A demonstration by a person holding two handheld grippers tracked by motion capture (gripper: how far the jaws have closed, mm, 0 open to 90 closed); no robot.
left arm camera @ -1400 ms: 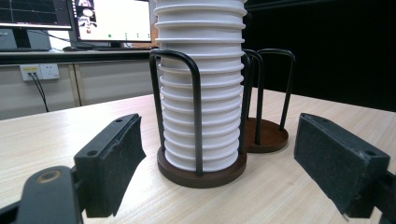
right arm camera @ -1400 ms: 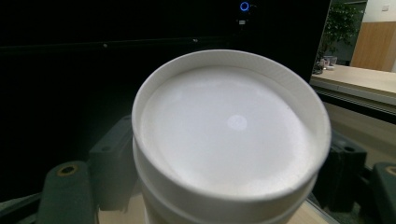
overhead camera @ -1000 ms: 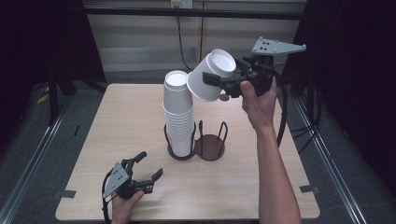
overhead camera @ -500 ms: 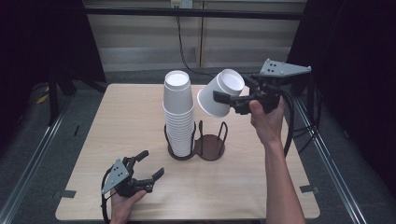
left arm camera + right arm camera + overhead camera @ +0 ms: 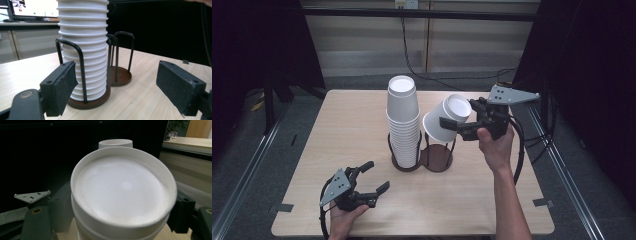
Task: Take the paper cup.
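The right gripper [image 5: 451,126] held a white foam cup [image 5: 446,119] in the air above the empty ring of the dark wire cup holder [image 5: 438,159], its jaws pinching the cup's wall from both sides near the closed base, with the cup tilted so that its mouth faced down and left toward the holder. The cup looked very light and thin-walled, likely to dent or crack under a hard squeeze and smooth enough to slip, so a gentle grip across the stiffer band near the base seemed the safest hold. The left gripper [image 5: 368,179] rested low over the near left of the table [image 5: 337,125], jaws spread wide and holding nothing. The high view gave the layout: the tall stack of cups [image 5: 402,120] stood in the holder's left ring, just beside the held cup. The left gripper view brought out the stack's ribbed rims [image 5: 83,47] and the wire loops around it, plus the empty brown base [image 5: 121,76] behind. The right gripper view looked straight at the held cup's recessed bottom [image 5: 122,190] between the two pads, with the stack's top [image 5: 115,143] peeking beyond it.
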